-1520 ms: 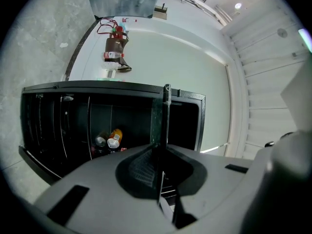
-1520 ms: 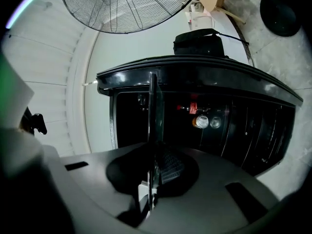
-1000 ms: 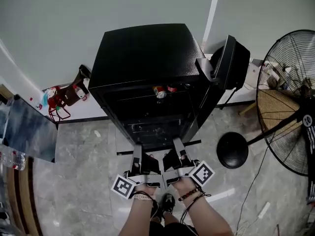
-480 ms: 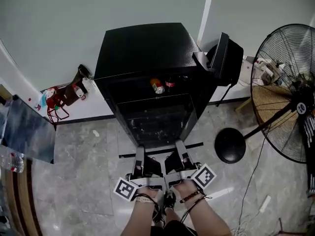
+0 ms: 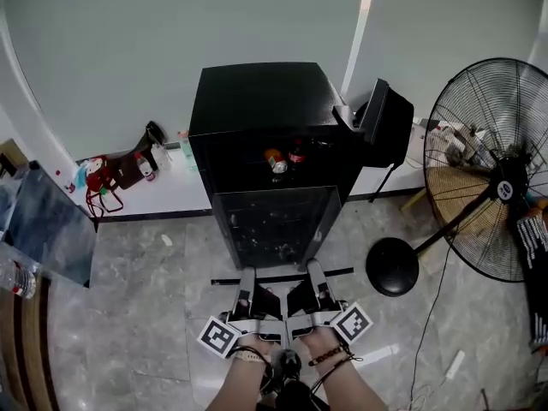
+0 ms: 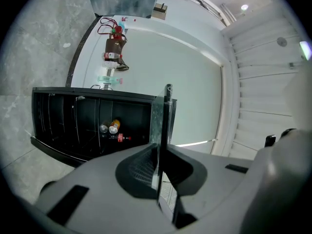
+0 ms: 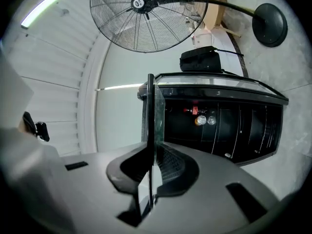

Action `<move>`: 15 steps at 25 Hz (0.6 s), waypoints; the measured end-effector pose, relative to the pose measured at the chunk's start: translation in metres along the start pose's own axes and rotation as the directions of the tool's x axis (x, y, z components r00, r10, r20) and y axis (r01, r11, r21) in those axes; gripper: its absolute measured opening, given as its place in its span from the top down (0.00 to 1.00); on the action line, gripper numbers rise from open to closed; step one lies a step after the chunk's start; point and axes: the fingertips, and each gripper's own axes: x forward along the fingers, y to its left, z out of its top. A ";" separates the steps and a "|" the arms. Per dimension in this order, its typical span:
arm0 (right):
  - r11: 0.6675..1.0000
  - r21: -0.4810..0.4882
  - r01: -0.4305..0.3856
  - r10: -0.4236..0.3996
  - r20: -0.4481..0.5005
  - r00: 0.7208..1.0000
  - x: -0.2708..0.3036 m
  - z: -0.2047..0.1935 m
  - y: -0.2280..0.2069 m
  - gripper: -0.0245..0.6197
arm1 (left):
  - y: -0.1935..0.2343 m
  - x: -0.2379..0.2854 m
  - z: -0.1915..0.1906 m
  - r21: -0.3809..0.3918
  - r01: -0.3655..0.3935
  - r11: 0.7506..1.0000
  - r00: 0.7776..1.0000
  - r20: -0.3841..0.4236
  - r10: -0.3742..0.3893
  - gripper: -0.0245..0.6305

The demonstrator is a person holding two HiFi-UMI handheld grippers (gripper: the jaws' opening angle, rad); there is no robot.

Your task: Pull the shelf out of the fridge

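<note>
The left gripper [image 5: 247, 274] and the right gripper [image 5: 314, 265] are sitting side by side, each with its jaws narrowed tight onto the near edge of the glass shelf [image 5: 278, 229]. The shelf is hanging in front of the fridge [image 5: 257, 101], at 12 o'clock from the grippers. The black fridge is standing against the wall with its door [image 5: 390, 118] swung open at 2 o'clock. Its upper compartment is holding a few cans [image 5: 276, 161].

The head view is showing the shelf as a flat pane, while both gripper views are showing it edge-on between the pads. Only the right gripper view is taking in the fan [image 7: 146, 9] from below. Only the left gripper view is catching the red bag [image 6: 114, 43] by the wall and the cans' round ends.
</note>
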 end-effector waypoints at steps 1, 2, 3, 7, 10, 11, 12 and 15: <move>1.000 0.003 0.000 0.000 0.000 1.000 -0.004 -0.001 0.002 0.91 | -0.002 -0.004 -0.001 -0.003 0.002 1.000 1.000 0.002 -0.002 0.93; 1.000 0.005 0.002 -0.002 -0.001 1.000 -0.009 -0.002 0.002 0.91 | -0.004 -0.009 -0.003 -0.004 0.004 1.000 1.000 0.004 -0.004 0.93; 1.000 0.004 0.004 -0.004 -0.003 1.000 -0.012 -0.002 0.003 0.91 | -0.005 -0.012 -0.004 -0.004 0.006 1.000 1.000 0.007 -0.006 0.93; 1.000 -0.006 -0.006 0.006 -0.014 1.000 -0.016 0.000 0.006 0.91 | -0.008 -0.016 -0.007 -0.001 0.023 1.000 1.000 0.015 -0.023 0.93; 1.000 -0.009 -0.019 0.018 -0.026 0.999 -0.018 0.000 0.012 0.91 | -0.008 -0.022 -0.010 -0.008 0.029 1.000 0.999 0.028 -0.029 0.93; 1.000 -0.009 -0.023 0.023 -0.028 0.999 -0.019 0.000 0.013 0.91 | -0.007 -0.024 -0.010 -0.007 0.028 1.000 0.999 0.029 -0.028 0.93; 1.000 -0.006 -0.026 0.026 -0.027 0.999 -0.019 0.000 0.013 0.91 | -0.008 -0.025 -0.011 -0.005 0.029 1.000 0.999 0.030 -0.028 0.93; 1.000 -0.007 -0.028 0.028 -0.034 0.999 -0.020 0.002 0.011 0.91 | -0.010 -0.023 -0.013 -0.010 0.038 0.999 0.999 0.037 -0.038 0.93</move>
